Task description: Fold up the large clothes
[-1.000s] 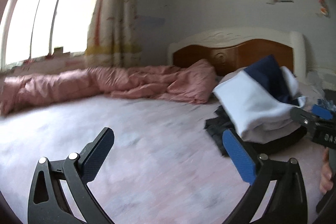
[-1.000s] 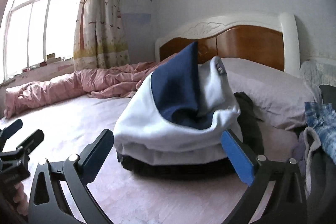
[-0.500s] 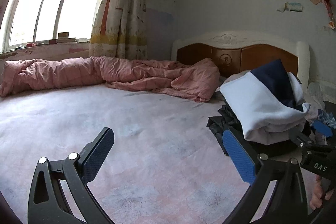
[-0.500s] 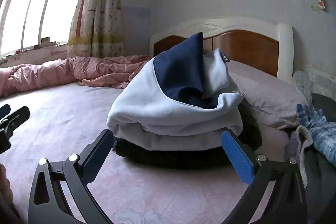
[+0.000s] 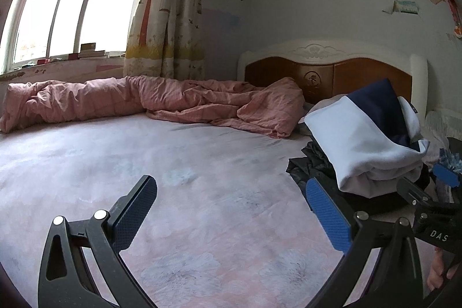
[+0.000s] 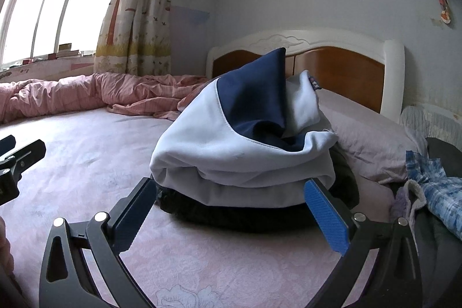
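The left tool (image 5: 231, 198) hangs wide open over the pink floral bed sheet (image 5: 173, 192), gripping nothing. The right tool (image 6: 228, 192), equally wide and empty, faces the folded white and navy garment (image 6: 231, 146) lying atop a black garment (image 6: 245, 215) toward the bed's head end. Beyond, a crumpled pink quilt (image 5: 150, 100) lines the far edge below the brown wooden headboard (image 6: 346, 68).
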`<act>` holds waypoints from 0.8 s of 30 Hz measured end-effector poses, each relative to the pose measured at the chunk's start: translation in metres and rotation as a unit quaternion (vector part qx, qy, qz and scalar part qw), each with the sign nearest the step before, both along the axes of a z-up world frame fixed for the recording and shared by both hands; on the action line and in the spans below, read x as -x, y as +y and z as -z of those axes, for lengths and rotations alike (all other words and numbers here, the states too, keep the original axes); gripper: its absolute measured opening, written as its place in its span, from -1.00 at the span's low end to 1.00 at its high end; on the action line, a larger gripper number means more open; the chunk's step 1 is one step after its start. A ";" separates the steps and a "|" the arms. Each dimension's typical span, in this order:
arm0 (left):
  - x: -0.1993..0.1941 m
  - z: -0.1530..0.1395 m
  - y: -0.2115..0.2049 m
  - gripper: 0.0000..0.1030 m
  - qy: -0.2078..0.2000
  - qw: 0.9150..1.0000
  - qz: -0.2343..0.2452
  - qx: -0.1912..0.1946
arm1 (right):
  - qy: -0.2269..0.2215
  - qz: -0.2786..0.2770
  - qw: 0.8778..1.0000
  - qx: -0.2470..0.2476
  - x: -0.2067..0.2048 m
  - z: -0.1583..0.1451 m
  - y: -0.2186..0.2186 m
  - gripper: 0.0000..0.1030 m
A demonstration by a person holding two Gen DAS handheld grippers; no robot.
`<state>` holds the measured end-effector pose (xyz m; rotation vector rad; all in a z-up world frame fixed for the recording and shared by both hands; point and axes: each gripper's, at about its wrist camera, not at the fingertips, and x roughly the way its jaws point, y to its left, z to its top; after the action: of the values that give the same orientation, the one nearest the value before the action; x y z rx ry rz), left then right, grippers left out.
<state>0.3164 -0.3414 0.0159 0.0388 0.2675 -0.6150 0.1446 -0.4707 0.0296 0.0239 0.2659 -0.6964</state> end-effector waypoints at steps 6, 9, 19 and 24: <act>0.001 0.001 -0.001 1.00 -0.003 1.000 0.002 -0.004 | -0.001 0.000 1.000 -0.001 0.000 0.000 0.000 1.00; 0.001 0.001 -0.001 1.00 -0.002 1.000 0.003 0.000 | 0.000 0.000 1.000 -0.001 0.000 0.000 0.000 1.00; 0.000 0.001 -0.004 1.00 0.002 1.000 0.002 -0.002 | -0.001 0.000 1.000 -0.001 0.000 0.000 0.001 1.00; 0.000 0.001 -0.004 1.00 0.004 1.000 0.001 0.000 | 0.000 0.000 1.000 -0.001 0.000 0.000 0.000 1.00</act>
<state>0.3168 -0.3456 0.0151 0.0367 0.2755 -0.6181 0.1448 -0.4703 0.0299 0.0267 0.2661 -0.6958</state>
